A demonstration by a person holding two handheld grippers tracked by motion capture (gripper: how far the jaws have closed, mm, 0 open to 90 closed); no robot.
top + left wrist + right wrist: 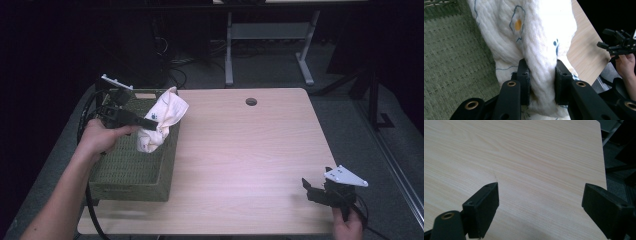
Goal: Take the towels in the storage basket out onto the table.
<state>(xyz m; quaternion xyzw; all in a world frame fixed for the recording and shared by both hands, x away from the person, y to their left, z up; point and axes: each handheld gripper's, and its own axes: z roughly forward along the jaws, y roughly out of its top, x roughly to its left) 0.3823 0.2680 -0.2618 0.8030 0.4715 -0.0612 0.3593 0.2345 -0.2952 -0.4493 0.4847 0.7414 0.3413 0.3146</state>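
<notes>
The white quilted cloth with egg print [161, 120] hangs pinched in the left gripper [540, 75] over the green woven basket [131, 185]. It looks lifted but not yet set anywhere. The right gripper [320, 192] waits spread and empty above the pale wooden table [240, 150].

No words, brands or numbers can be read anywhere. The white cloth [534, 37] bears only a drawn fried-egg motif and blue outlines, no lettering.
</notes>
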